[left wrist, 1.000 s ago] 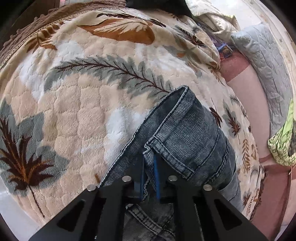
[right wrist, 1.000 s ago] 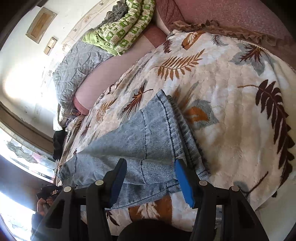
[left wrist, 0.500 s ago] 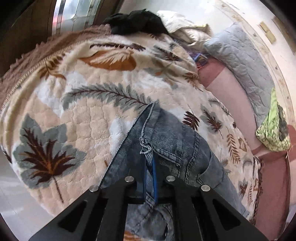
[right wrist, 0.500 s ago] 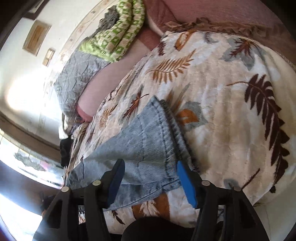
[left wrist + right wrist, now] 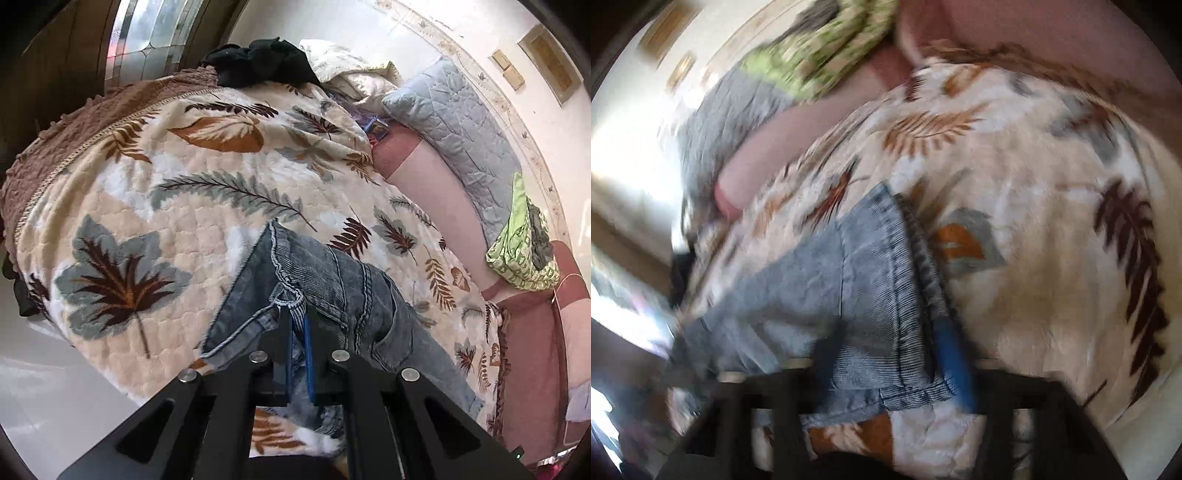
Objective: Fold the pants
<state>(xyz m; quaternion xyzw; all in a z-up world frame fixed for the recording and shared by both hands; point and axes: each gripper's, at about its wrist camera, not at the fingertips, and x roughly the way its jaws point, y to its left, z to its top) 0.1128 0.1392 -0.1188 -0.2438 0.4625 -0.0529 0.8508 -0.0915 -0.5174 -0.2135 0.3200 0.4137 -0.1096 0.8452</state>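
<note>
Blue denim pants (image 5: 332,288) lie on a cream bedspread with a leaf print (image 5: 166,229). My left gripper (image 5: 297,325) is shut on a fold of the pants at the waistband and holds it lifted off the bedspread. In the blurred right wrist view the leg end of the pants (image 5: 871,280) lies on the bedspread (image 5: 1052,229). My right gripper (image 5: 886,354) is open, its jaws on either side of the hem, the blue right pad (image 5: 955,362) next to the hem edge.
A grey quilted pillow (image 5: 461,136), a green patterned cloth (image 5: 524,254) and a dark garment (image 5: 258,62) lie along the far side of the bed. The bed's near edge drops to a white floor (image 5: 55,387).
My left gripper has lifted and pulled back with the waistband, so more of the bed shows. My right gripper has moved fast toward the hem, and its view is now blurred.
</note>
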